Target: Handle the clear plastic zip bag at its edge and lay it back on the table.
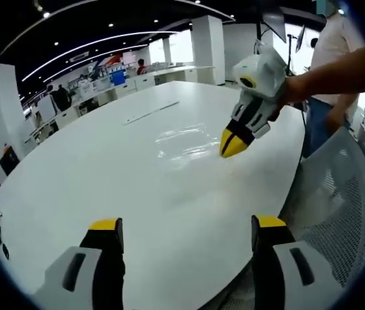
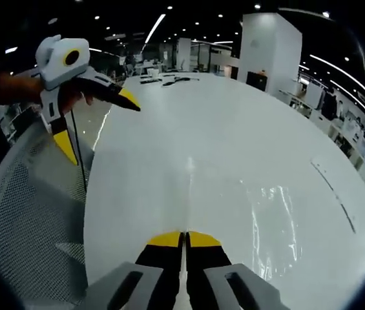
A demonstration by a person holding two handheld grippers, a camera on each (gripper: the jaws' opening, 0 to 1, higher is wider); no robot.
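Left gripper view: own left gripper [image 1: 187, 227] low over white table [image 1: 104, 168], jaws wide apart, nothing between the yellow tips. Ahead and a bit right of it, clear plastic zip bag [image 1: 185, 143] lying flat on tabletop, seen mostly as glare and creases. Right gripper [image 1: 232, 145] coming in from upper right, held by a hand [image 1: 290, 90], yellow tips together and pointing down at bag's right edge; tips at or touching the edge, whether any plastic is pinched can't be told. Mesh chair back [image 1: 340, 206] to the right, off table edge. Thin strip [image 1: 151, 113] on table beyond the bag, well apart from it.

Right gripper view: own right gripper [image 2: 183, 240] w/ jaws pressed together, only a thin seam between the tips. Bag [image 2: 279, 213] just right of the tips, flat on table [image 2: 201, 142]. Left gripper [image 2: 101, 126] up at far left in a hand [image 2: 72, 97], jaws splayed apart, one tip over the table edge, other hanging down by mesh chair [image 2: 33, 213]. Small dark items [image 2: 169, 80] at far end of table, too small to ID.
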